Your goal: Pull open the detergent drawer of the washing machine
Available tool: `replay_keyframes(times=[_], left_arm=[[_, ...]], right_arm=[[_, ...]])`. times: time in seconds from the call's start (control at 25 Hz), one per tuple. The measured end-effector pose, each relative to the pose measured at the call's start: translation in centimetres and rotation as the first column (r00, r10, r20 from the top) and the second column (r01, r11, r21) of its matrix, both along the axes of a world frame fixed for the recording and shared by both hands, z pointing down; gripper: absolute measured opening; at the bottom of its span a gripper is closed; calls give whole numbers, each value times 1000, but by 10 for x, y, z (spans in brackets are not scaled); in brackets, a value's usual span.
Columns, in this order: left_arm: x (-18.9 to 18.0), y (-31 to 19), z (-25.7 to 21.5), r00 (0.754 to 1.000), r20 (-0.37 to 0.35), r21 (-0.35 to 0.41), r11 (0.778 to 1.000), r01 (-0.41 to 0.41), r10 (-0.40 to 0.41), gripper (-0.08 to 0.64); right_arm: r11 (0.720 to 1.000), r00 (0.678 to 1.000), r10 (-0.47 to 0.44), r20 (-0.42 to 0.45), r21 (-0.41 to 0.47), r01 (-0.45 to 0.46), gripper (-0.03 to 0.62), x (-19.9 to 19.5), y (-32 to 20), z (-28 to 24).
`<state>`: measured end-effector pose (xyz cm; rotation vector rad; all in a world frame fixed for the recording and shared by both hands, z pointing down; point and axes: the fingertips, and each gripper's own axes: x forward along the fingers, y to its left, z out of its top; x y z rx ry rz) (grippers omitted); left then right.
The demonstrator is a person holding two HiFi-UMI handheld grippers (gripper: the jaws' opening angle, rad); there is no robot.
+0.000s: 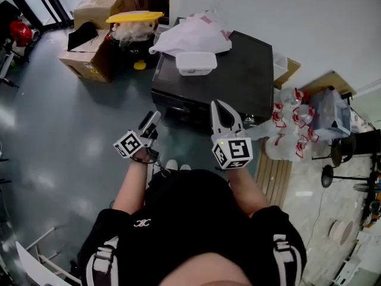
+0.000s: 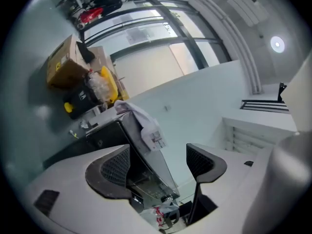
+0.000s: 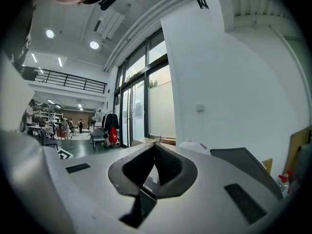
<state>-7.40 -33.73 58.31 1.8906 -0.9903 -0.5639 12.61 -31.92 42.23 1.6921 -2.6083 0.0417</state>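
Note:
The black washing machine (image 1: 238, 79) stands in front of me, seen from above in the head view. Its front face (image 1: 178, 109) is steeply foreshortened, so I cannot make out the detergent drawer. On its top lie a white lidded tub (image 1: 196, 62) and a white bag (image 1: 190, 34). My left gripper (image 1: 149, 123) hangs open just short of the machine's front left, nothing between its jaws. In the left gripper view the machine (image 2: 141, 145) shows between the spread jaws of the left gripper (image 2: 158, 165). My right gripper (image 1: 218, 109) is shut and empty, over the front edge. The right gripper (image 3: 155, 155) shows pads together.
Cardboard boxes (image 1: 95, 58) and a black bin with a yellow lid (image 1: 134, 18) stand on the floor at back left. Packs of water bottles (image 1: 292, 130) sit on a wooden pallet (image 1: 274, 171) right of the machine. Black fan stands (image 1: 339, 154) are at far right.

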Motion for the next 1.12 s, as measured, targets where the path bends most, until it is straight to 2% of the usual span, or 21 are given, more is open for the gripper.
replay_keyframes(times=[0.08, 0.2, 0.36, 0.48, 0.64, 0.76, 0.8, 0.92, 1.04, 1.12], left_arm=[[4, -4, 13, 998, -57, -15, 1000, -14, 13, 345], [5, -8, 37, 998, -56, -52, 998, -34, 31, 346], [25, -15, 48, 979, -187, -41, 995, -95, 85, 345], [36, -23, 61, 964, -242, -60, 990, -128, 110, 345], [43, -38, 86, 966, -218, -84, 983, -162, 140, 345], [54, -47, 90, 935, -319, -91, 977, -194, 156, 347], [55, -51, 95, 934, -324, -98, 976, -195, 154, 347], [49, -65, 119, 962, -235, -131, 976, -174, 140, 345], [50, -75, 129, 962, -241, -145, 975, -169, 131, 345], [52, -82, 126, 947, -296, -131, 977, -167, 122, 345]], right_arm=[[1000, 1000, 12, -5, -4, -12, 2, 3, 0, 1], [999, 999, 30, -9, -14, -30, 2, 8, 0, 4], [998, 998, 60, -37, -27, -61, 2, 15, -1, 10], [995, 996, 84, -39, -41, -85, 2, 19, -5, 15], [992, 993, 110, -48, -60, -112, 2, 23, -12, 22], [988, 990, 130, -59, -78, -134, 2, 30, -16, 30], [986, 988, 136, -68, -84, -142, 2, 32, -17, 33], [984, 984, 144, -108, -93, -154, 2, 36, -22, 40], [983, 981, 144, -132, -95, -157, 2, 39, -23, 43], [982, 980, 145, -138, -100, -159, 2, 41, -25, 46]])
